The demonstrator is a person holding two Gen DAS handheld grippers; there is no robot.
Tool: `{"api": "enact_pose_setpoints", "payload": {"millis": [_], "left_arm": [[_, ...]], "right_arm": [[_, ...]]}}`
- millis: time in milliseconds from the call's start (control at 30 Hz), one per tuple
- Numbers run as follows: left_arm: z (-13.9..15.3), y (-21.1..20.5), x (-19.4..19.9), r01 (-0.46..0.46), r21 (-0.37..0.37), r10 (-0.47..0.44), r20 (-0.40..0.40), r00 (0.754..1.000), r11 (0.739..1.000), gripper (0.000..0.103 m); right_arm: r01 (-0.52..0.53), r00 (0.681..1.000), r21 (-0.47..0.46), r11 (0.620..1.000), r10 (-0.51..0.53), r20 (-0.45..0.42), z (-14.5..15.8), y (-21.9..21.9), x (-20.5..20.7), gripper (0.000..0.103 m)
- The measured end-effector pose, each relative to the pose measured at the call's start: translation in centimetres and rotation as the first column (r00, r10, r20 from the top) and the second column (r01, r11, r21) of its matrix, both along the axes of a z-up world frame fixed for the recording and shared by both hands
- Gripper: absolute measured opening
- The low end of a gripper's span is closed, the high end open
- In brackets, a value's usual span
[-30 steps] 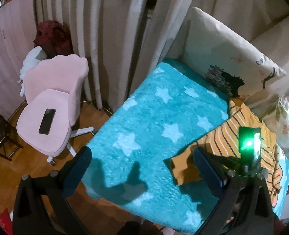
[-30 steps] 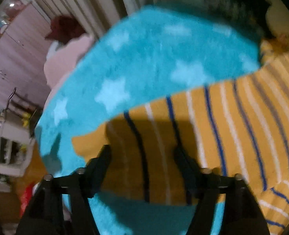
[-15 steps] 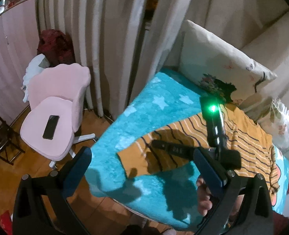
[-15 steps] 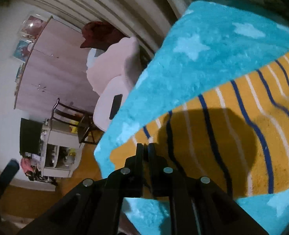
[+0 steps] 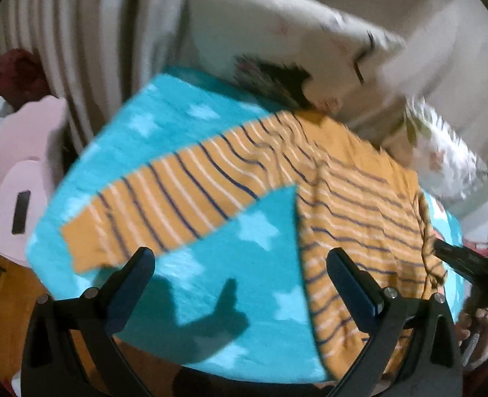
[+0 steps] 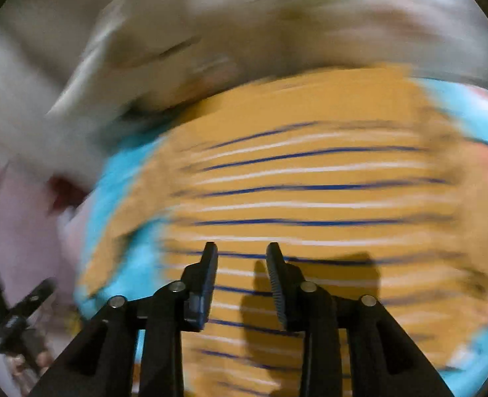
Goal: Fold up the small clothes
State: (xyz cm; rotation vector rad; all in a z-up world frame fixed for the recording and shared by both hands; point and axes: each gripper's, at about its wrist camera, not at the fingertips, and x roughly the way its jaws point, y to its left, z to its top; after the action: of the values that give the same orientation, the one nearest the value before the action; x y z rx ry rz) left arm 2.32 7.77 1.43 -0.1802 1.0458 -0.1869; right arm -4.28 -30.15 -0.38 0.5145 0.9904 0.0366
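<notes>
- Hovering my left hand-held gripper (image 5: 240, 274), jaws wide and empty, above the striped shirt (image 5: 353, 218) on the blue star blanket (image 5: 260, 264).
- My right hand-held gripper (image 6: 242, 264) is opening, nothing between its jaws.

Right wrist view heavily smeared by motion: pale bedding (image 6: 210, 33) above the striped orange garment (image 6: 310, 182) unreadable, no pattern or edge resolvable; pinkish and dark red shapes (image 6: 58, 192) at the left margin not identifiable. Garment's right edge dissolving into an orange-pink blur, its lower part covered by the right gripper (image 6: 242, 281). Dark device (image 6: 19, 314) at lower left cropped and indistinct. Left wrist view milder in blur: print on the pillow (image 5: 277, 79) illegible; garment's hem hidden behind the left gripper (image 5: 240, 284); hand (image 5: 478, 324) at the right edge cropped by the frame; pink chair (image 5: 15, 182) cut off at left, dark flat item (image 5: 20, 211) on its seat too small to identify.
</notes>
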Motion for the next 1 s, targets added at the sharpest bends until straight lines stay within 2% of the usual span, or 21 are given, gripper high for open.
{"api": "enact_pose_setpoints", "payload": {"millis": [33, 67, 133, 200, 300, 467, 633, 667, 700, 733, 767, 800, 833, 900, 933, 1000], "left_arm": [[-0.6, -1.1, -0.2, 0.005, -0.001, -0.005, -0.014, 1.000, 1.000, 0.103], [-1.1, -2.3, -0.4, 0.012, 0.000, -0.012, -0.029, 1.000, 1.000, 0.103], [-2.2, -4.3, -1.1, 0.028, 0.015, -0.027, -0.054, 0.998, 0.999, 0.103], [-3.1, -5.9, -1.6, 0.041, 0.025, -0.039, -0.078, 0.996, 0.999, 0.103], [-4.6, -7.9, -2.4, 0.050, 0.034, -0.045, -0.118, 0.992, 0.998, 0.103], [-7.5, -10.5, -4.3, 0.042, 0.011, -0.040, -0.171, 0.985, 0.999, 0.103], [-9.8, -11.9, -6.2, 0.031, -0.010, -0.033, -0.204, 0.978, 0.999, 0.103], [-10.1, -12.2, -6.5, 0.035, -0.013, -0.037, -0.209, 0.977, 0.999, 0.102], [-10.5, -12.6, -6.7, 0.042, -0.011, -0.044, -0.219, 0.975, 0.999, 0.089], [-10.9, -12.9, -6.9, 0.047, 0.002, -0.045, -0.237, 0.970, 0.999, 0.051], [-11.3, -13.1, -7.0, 0.044, 0.039, -0.033, -0.256, 0.966, 0.998, 0.041], [-10.9, -13.1, -7.2, 0.037, 0.059, -0.022, -0.233, 0.972, 0.998, 0.026], [-10.5, -12.8, -7.3, 0.029, 0.047, -0.017, -0.240, 0.971, 0.998, 0.012], [-9.6, -11.3, -7.4, -0.037, 0.063, 0.050, -0.232, 0.971, 0.997, 0.011], [-9.3, -10.7, -7.6, -0.063, 0.084, 0.080, -0.224, 0.971, 0.994, 0.006], [-8.7, -8.8, -8.0, -0.120, 0.117, 0.143, -0.210, 0.967, 0.986, 0.006]], "right_arm": [[0.094, 0.995, -0.054, 0.994, -0.096, -0.021, -0.4, -3.7, -2.3, 0.052], [0.155, 0.987, -0.075, 0.985, -0.158, -0.038, -0.9, -6.4, -3.6, 0.054], [0.274, 0.954, -0.060, 0.960, -0.279, -0.109, -2.9, -12.2, -7.5, 0.054], [0.314, 0.936, -0.047, 0.948, -0.317, -0.155, -4.6, -15.0, -10.1, 0.054], [0.308, 0.935, 0.034, 0.951, -0.297, -0.192, -7.7, -17.5, -11.8, 0.054], [0.255, 0.954, 0.110, 0.961, -0.232, -0.189, -11.0, -17.5, -10.6, 0.055], [0.201, 0.975, 0.131, 0.971, -0.185, -0.127, -11.5, -16.7, -9.8, 0.056], [0.183, 0.979, 0.129, 0.975, -0.168, -0.116, -11.5, -16.6, -9.7, 0.048], [0.171, 0.982, 0.135, 0.976, -0.158, -0.107, -11.4, -16.4, -9.5, 0.037], [0.160, 0.984, 0.148, 0.976, -0.145, -0.104, -11.5, -16.4, -9.4, 0.016], [0.149, 0.986, 0.169, 0.974, -0.133, -0.103, -11.6, -16.4, -9.0, 0.015], [0.152, 0.986, 0.183, 0.971, -0.136, -0.093, -11.5, -16.6, -8.9, 0.015], [0.156, 0.986, 0.190, 0.969, -0.142, -0.085, -11.2, -16.7, -9.2, 0.014], [0.150, 0.988, 0.190, 0.970, -0.142, -0.055, -9.9, -18.0, -9.8, 0.013], [0.148, 0.989, 0.177, 0.973, -0.143, -0.042, -9.2, -18.6, -10.3, 0.013], [0.163, 0.987, 0.115, 0.980, -0.161, -0.022, -7.5, -20.9, -12.0, 0.012]]}}
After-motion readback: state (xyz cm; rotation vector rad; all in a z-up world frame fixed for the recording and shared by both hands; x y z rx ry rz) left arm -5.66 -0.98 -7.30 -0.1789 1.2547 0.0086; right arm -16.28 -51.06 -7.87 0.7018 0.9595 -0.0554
